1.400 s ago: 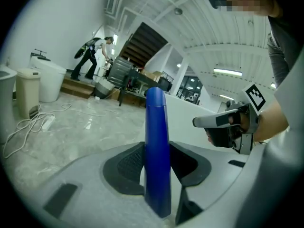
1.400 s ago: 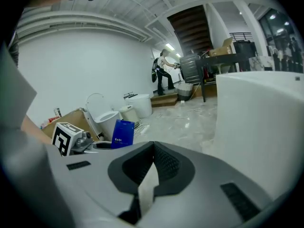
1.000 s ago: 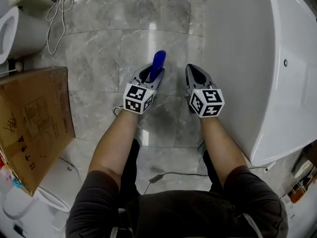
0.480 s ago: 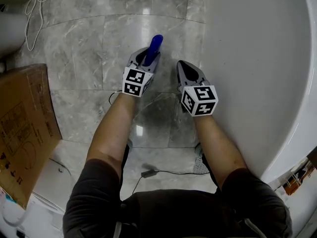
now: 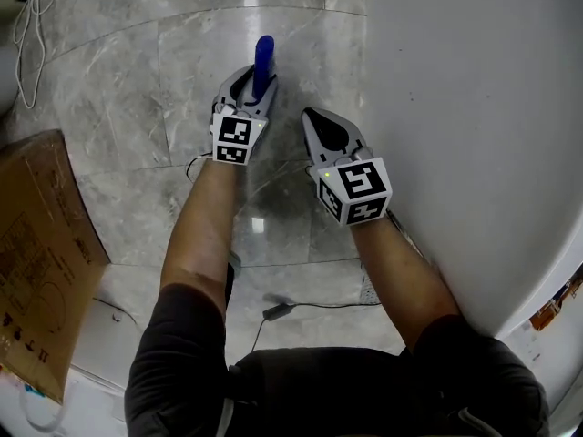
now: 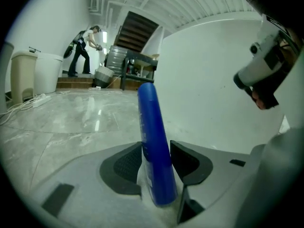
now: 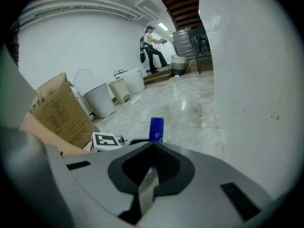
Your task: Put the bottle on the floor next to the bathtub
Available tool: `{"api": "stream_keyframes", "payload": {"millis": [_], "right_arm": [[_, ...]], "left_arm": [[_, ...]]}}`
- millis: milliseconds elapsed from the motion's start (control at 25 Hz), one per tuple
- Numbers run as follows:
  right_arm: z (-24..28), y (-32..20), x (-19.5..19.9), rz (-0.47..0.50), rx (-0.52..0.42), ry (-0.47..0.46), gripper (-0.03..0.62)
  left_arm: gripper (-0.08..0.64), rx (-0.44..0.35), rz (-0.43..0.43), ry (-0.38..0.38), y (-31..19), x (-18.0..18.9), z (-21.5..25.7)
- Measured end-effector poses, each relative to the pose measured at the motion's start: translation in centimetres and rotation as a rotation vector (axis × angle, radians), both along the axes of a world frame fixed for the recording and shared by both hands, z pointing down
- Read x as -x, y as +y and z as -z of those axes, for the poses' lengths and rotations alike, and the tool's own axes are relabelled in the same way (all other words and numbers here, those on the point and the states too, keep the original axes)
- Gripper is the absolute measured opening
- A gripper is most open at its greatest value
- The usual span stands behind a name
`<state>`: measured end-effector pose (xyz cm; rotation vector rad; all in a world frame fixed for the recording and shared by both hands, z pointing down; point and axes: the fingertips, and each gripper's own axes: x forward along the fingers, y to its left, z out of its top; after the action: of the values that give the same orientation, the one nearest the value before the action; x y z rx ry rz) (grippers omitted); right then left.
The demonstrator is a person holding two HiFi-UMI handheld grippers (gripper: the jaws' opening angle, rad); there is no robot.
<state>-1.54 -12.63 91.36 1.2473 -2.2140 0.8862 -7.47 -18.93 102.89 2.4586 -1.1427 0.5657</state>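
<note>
Place: a bathroom.
Right side: white glossy bathtub (image 5: 474, 107).
Upper left: grey marble-tile floor (image 5: 137, 89).
Lower left: brown cardboard box (image 5: 36, 244).

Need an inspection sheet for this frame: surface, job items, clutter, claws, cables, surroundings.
Surface: glossy grey marble floor.
Job's things: blue bottle near upright between the left claw's pads, close to the white tub; its base is hidden, so touchdown can't be confirmed.
Clutter: cardboard box at left.
Claws: left claw jaws have just been opening, with both pads looking to touch the bottle; right claw shut and empty, beside the tub.
Cables: white cable at top left; black cable by the person's feet.
Surroundings: a person working far off; a bin by the wall.
</note>
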Motion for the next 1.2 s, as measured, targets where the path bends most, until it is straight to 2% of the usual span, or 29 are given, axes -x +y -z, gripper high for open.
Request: {"api": "stream_keyframes", "payload": {"millis": [80, 160, 200, 320, 480, 560, 640, 720, 1000, 1200], "right_arm": [[-0.1, -0.1, -0.3, -0.009, 0.002, -0.004, -0.008], [-0.2, 0.2, -0.3, -0.009, 0.003, -0.001, -0.008], [-0.2, 0.3, -0.2, -0.006, 0.004, 0.001, -0.008], [-0.4, 0.5, -0.2, -0.006, 0.009, 0.002, -0.008], [-0.4, 0.6, -0.1, -0.006, 0.01, 0.006, -0.008], [-0.4, 0.6, -0.1, -0.008, 0.011, 0.005, -0.008], [-0.5, 0.6, -0.4, -0.018, 0.016, 0.003, -0.008], [-0.7, 0.6, -0.5, -0.027, 0.024, -0.002, -0.008], [-0.9, 1.1, 0.1, -0.007, 0.029, 0.001, -0.008], [-0.7, 1.3, 0.2, -0.005, 0.031, -0.003, -0.008]], "left_arm": [[0.186, 0.033, -0.031, -0.055, 2.1, 0.4, -1.6], [0.149, 0.072, -0.07, -0.118, 4.5, 0.8, -3.3], [0.133, 0.094, -0.076, -0.123, 5.4, 1.0, -3.8], [0.13, 0.136, -0.044, -0.076, 6.3, 1.5, -3.9], [0.129, 0.183, -0.005, -0.06, 6.0, 1.6, -3.9], [0.126, 0.209, 0.007, -0.009, 5.9, 1.4, -3.3], [0.126, 0.205, 0.012, 0.07, 5.9, 1.1, -1.9], [0.126, 0.192, 0.014, 0.105, 5.8, 1.3, -0.9], [0.126, 0.237, 0.034, 0.031, 5.8, 2.3, -2.8], [0.126, 0.27, 0.053, 0.023, 6.5, 2.1, -3.6]]}}
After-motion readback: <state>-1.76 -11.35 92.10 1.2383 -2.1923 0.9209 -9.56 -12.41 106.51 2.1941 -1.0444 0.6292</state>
